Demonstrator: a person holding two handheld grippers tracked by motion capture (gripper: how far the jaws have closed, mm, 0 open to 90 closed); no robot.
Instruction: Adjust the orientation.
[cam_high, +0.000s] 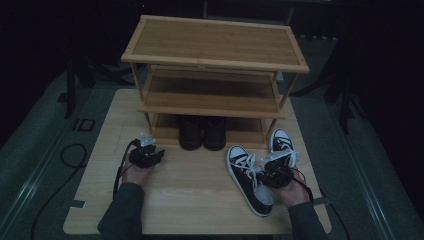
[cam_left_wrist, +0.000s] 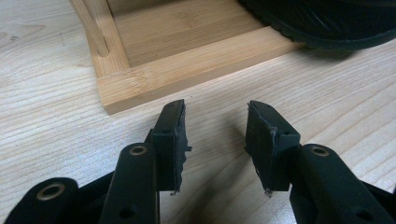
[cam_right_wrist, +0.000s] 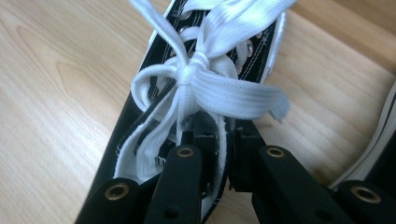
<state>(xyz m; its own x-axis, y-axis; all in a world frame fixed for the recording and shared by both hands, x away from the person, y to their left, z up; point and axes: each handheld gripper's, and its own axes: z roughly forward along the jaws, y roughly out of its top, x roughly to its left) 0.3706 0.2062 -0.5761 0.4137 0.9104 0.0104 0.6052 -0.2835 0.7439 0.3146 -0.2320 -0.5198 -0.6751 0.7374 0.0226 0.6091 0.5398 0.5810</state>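
the right gripper (cam_right_wrist: 219, 140) has its jaws closed on the collar of a sneaker (cam_high: 281, 142), just behind the bow (cam_right_wrist: 196, 79), near the table's (cam_high: 190, 200) right edge by the rack's (cam_high: 215, 65) front right leg. canvas is soft and light; the collar will fold, so a rim grip suits. the left gripper (cam_left_wrist: 215, 135) hovers with jaws apart, empty, by the rack's left corner. a second sneaker (cam_high: 248, 180) lies beside.
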